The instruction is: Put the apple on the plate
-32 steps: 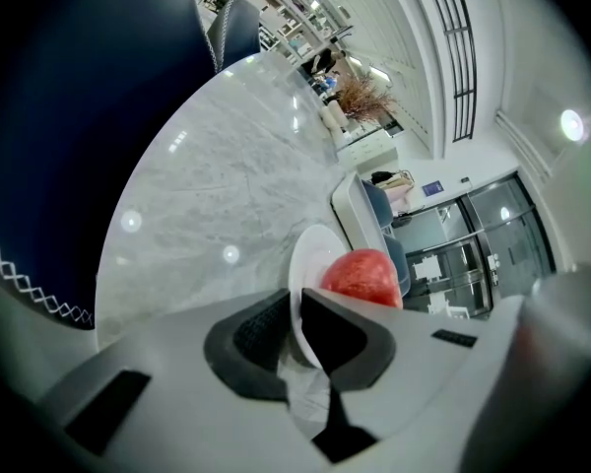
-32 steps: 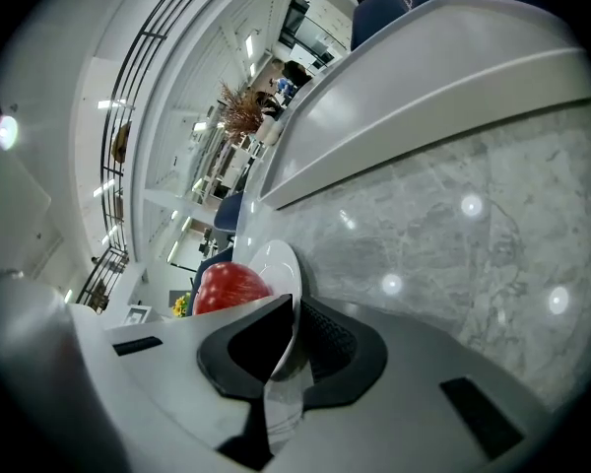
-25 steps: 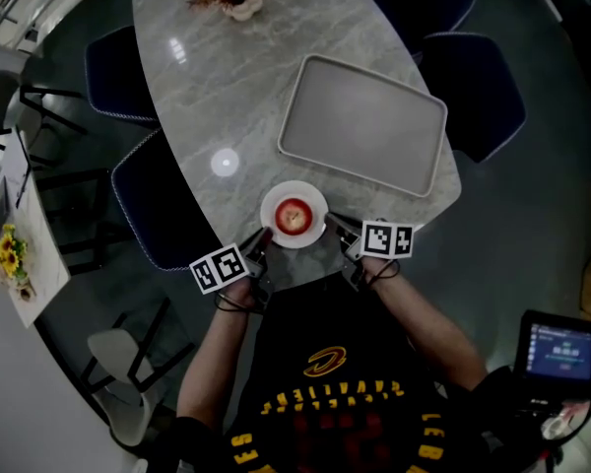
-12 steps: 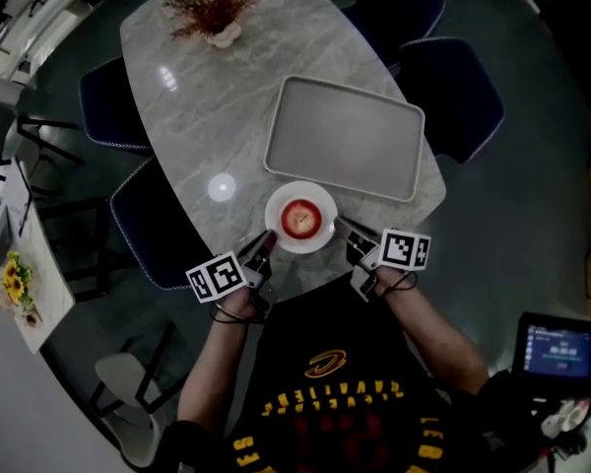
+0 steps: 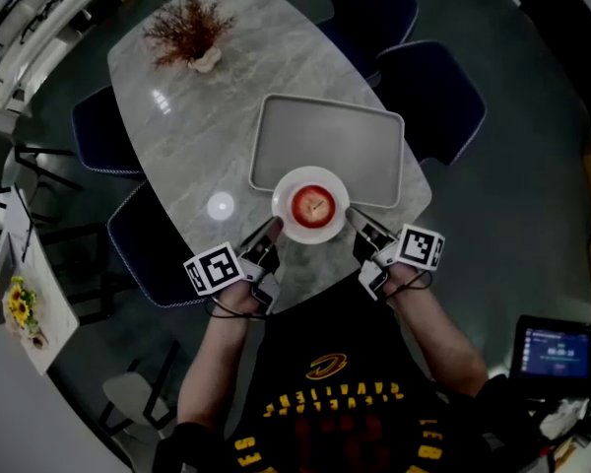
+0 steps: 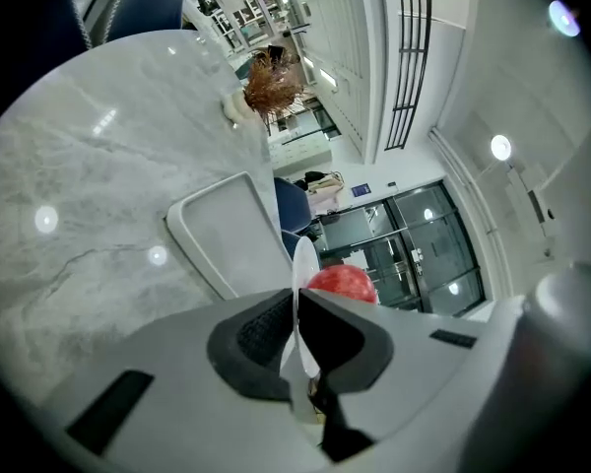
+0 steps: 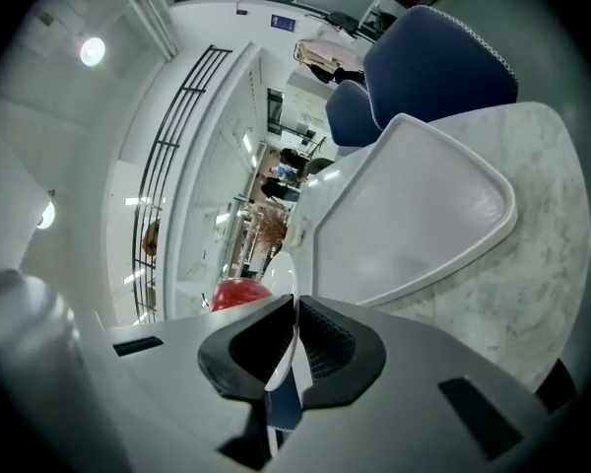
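Observation:
A red apple [image 5: 313, 205] sits in the middle of a small white plate [image 5: 288, 227]. The plate hangs above the near end of the marble table [image 5: 197, 106], over the near edge of a grey tray [image 5: 330, 141]. My left gripper [image 5: 274, 228] is shut on the plate's left rim; its jaws have just been closing on that rim. My right gripper [image 5: 353, 220] is shut on the right rim. The left gripper view shows the rim [image 6: 301, 259] edge-on between the pads, the apple [image 6: 343, 282] behind it. The right gripper view shows the same: rim [image 7: 282, 264], apple [image 7: 238, 294].
The grey tray [image 6: 227, 235] [image 7: 414, 210] lies beyond the plate. A vase of dried twigs [image 5: 189, 30] stands at the table's far end. Blue chairs [image 5: 428, 92] ring the table. A small screen [image 5: 557, 348] sits at the lower right, near the person.
Both grippers have lifted the plate with the apple off the table and carried it away from the person, up to the tray's near edge.

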Tool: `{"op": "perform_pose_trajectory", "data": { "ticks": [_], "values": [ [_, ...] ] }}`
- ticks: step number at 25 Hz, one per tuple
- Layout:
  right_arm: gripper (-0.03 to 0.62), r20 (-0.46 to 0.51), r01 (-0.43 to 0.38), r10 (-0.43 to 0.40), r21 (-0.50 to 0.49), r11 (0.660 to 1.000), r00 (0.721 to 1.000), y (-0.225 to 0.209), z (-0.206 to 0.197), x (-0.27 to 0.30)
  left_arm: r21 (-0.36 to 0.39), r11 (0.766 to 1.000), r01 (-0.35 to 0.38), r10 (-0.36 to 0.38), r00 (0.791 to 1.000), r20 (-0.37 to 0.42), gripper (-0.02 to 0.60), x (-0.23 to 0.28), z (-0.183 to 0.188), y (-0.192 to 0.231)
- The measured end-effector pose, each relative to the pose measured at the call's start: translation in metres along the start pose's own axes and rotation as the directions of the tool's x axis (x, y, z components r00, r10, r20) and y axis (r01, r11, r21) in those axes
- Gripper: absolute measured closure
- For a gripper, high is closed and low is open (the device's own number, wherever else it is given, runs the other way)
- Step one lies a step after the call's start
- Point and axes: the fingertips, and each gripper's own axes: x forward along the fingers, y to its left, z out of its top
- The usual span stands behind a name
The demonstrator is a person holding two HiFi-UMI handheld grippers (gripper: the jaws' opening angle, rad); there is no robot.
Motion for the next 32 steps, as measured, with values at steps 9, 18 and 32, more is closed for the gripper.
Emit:
{"op": "perform_pose_trajectory", "data": {
  "ticks": [9,18,32],
  "values": [
    [0.566,0.06,0.104,-0.11,0.103,0.989,0.992,-0.028,0.069,-0.002,0.031,0.998,0.048,-0.048,0.999,-0.011,0.563,0.072,0.035,-0.031],
    [0.568,0.067,0.067,-0.075,0.12,0.991,0.995,-0.034,0.093,0.012,-0.01,0.999,0.031,-0.031,0.999,-0.006,0.561,0.098,0.049,-0.027],
    [0.568,0.044,0.067,-0.073,0.119,0.991,0.996,-0.043,0.091,0.021,-0.03,1.0,-0.003,0.002,1.0,-0.014,0.561,0.103,0.05,-0.009]
  ]
}}
